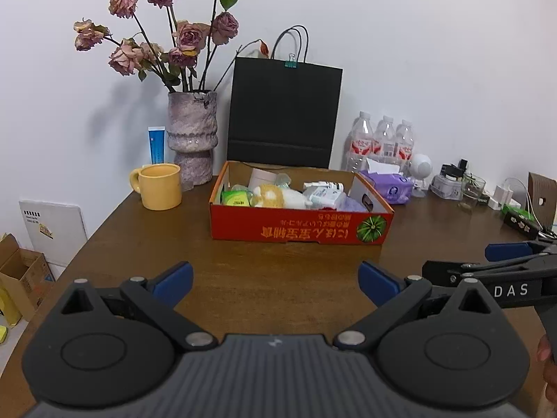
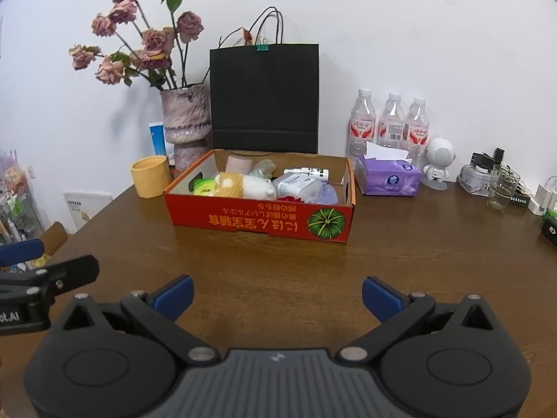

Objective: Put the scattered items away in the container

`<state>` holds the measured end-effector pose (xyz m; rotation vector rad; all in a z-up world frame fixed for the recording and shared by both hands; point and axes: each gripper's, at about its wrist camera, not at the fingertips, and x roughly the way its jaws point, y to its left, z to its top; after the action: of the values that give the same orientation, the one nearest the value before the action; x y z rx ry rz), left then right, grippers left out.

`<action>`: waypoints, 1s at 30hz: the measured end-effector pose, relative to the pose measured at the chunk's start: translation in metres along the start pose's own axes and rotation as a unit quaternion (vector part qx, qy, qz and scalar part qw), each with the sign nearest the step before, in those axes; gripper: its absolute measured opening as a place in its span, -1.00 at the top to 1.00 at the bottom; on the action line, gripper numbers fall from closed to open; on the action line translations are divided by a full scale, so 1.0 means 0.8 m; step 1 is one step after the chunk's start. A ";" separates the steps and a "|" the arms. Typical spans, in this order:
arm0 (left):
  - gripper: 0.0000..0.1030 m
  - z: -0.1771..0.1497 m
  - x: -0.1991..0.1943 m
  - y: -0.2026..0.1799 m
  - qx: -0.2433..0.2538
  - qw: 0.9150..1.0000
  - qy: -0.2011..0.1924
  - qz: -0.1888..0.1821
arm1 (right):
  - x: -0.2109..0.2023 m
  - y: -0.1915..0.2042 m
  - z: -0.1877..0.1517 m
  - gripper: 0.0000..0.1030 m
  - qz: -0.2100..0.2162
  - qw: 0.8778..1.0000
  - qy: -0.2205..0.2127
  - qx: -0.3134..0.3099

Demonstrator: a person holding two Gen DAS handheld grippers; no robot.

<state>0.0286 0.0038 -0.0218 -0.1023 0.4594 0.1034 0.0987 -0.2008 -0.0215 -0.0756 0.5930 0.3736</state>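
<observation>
Both the left hand-held gripper [image 1: 275, 284] and right hand-held gripper [image 2: 276, 296] hover released and empty over the near table [image 2: 278, 261]. The red cardboard box [image 2: 257, 221] sits farther back, centre, holding a plush toy [image 2: 243, 184] and packets.

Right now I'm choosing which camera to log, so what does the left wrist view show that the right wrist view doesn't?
Only the left wrist view shows the yellow mug's handle and the brown cardboard boxes on the floor. Only the right wrist view shows the whole white robot figurine and a cluttered rack at the left edge. Both show the red box filled with items, the black bag and open, empty grippers.
</observation>
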 end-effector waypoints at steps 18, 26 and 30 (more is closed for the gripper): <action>-1.00 -0.007 -0.015 0.000 -0.003 1.000 0.012 -0.016 | -0.040 0.018 -0.008 -1.00 0.003 1.000 -0.014 -0.024; -1.00 -0.011 -0.014 -0.001 -0.006 1.000 0.017 -0.012 | -0.041 0.016 -0.011 -1.00 0.004 1.000 -0.014 -0.021; -1.00 -0.012 -0.014 -0.001 -0.006 1.000 0.018 -0.015 | -0.039 0.014 -0.014 -1.00 0.002 1.000 -0.011 -0.015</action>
<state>0.0146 0.0009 -0.0253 -0.1241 0.4939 0.0747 0.0649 -0.2027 -0.0131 -0.1000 0.5660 0.3872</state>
